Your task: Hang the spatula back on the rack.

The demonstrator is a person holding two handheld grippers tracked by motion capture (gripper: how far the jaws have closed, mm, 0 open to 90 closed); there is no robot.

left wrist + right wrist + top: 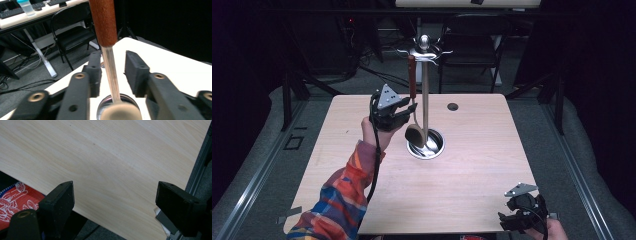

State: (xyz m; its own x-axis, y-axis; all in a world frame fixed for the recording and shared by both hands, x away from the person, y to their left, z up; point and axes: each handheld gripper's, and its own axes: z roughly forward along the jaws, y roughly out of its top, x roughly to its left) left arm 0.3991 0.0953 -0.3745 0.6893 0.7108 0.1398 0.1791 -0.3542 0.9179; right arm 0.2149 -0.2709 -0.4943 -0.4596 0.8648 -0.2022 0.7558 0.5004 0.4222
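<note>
One table (462, 200), one utensil stand (425, 100) near its far edge, centred. One ladle (414, 112) hangs from the stand, long axis vertical, brown handle up, bowl down over the round base. My left gripper (113, 72) is raised level at the stem, jaws apart either side, not pressing. My right gripper (115, 195) rests at the near right corner, jaws wide apart.

No legible text, label, brand, number or sign anywhere
</note>
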